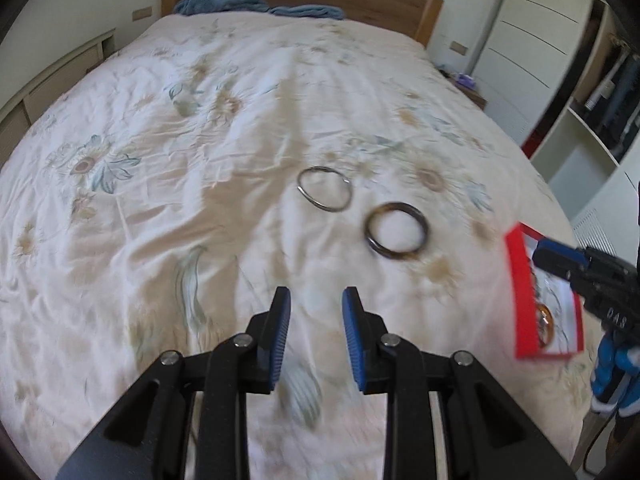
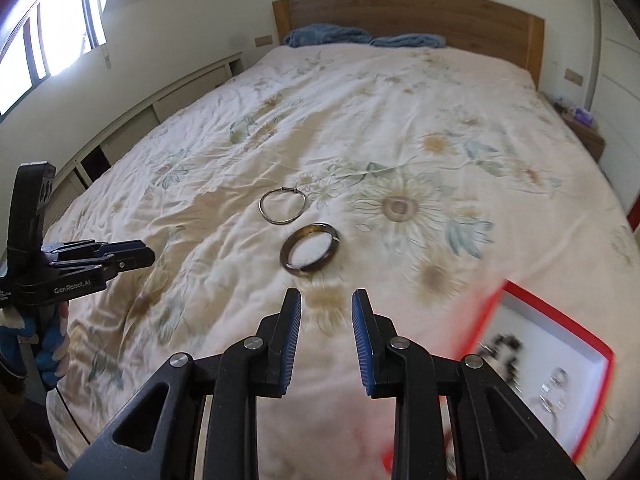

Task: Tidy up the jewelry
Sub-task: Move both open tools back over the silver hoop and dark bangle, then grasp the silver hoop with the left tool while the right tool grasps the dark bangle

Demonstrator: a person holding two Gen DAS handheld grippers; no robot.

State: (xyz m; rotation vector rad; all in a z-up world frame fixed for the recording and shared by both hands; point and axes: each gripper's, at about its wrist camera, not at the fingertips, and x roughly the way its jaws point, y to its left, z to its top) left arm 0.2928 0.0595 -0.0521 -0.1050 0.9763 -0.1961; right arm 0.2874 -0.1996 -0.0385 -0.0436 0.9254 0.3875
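Red-walled jewelry box [image 2: 560,312], blurred and cut off near the bed's [image 2: 400,120] right edge, holds indistinct pieces. Silver bangle [image 2: 283,208] and dark bangle [image 2: 310,252] lie mid-bed. Left gripper [image 1: 316,300] and right gripper [image 2: 326,302] are seen parted, empty.

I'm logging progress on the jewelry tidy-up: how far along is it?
Done: several small pieces already lie in the red box. In hand: nothing; the left gripper and right gripper are both open and empty above the bedspread. Left: the thin silver bangle and the dark bangle lie loose on it.
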